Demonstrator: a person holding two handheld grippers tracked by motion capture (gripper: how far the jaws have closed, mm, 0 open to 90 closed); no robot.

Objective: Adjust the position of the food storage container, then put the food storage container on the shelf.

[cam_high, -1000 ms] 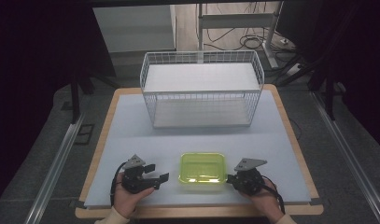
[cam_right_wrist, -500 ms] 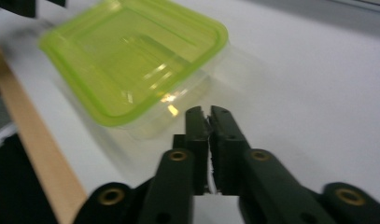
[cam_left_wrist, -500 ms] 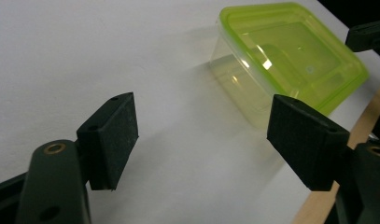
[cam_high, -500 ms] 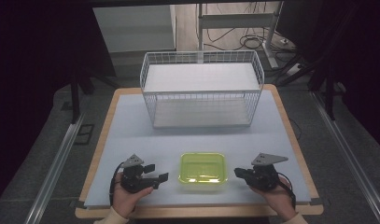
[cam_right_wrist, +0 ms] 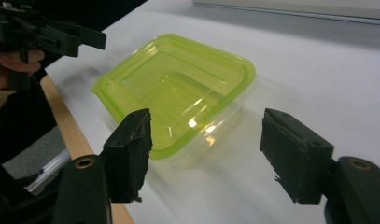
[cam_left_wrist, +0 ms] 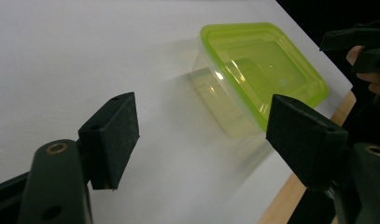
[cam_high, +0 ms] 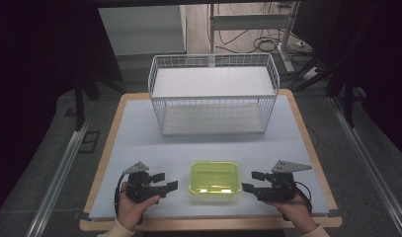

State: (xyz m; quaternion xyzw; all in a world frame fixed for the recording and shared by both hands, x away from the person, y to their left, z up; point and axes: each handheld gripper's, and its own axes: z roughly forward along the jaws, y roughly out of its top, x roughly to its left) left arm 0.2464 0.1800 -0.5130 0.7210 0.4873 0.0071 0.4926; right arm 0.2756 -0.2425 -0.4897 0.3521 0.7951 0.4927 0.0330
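1. The box (cam_high: 214, 177) is a shallow clear plastic one with a lime-green lid on it. It sits flat on the table's white mat (cam_high: 139, 138), close to the edge nearest me and between my two grippers.

2. In my right gripper view the box (cam_right_wrist: 176, 95) lies ahead at about 11 o'clock, one corner pointing toward my jaws, apart from both pads. In my left gripper view it (cam_left_wrist: 260, 70) lies at about 1 o'clock, likewise clear of my jaws.

3. My right gripper (cam_high: 251, 181) rests at 3 o'clock of the box in the high view, jaws pointing at it. The jaws have just been opening and now stand spread wide, with nothing pinched between them; the tips stop just short of the box's side.

4. My left gripper (cam_high: 167, 181) is at 9 o'clock of the box, also aimed at it. Its jaws are spread apart with only bare mat between them, near the box but not touching it.

5. Each hand grips its tool from the near edge of the table: my left hand (cam_high: 132, 207) at about 7 o'clock of the box, my right hand (cam_high: 295, 210) at about 5 o'clock.

6. At 12 o'clock of the box, well apart from it, stands a white wire basket (cam_high: 213, 106) at the far end of the mat.

7. The wooden table edge (cam_high: 203, 224) runs just past the mat at 6 o'clock.
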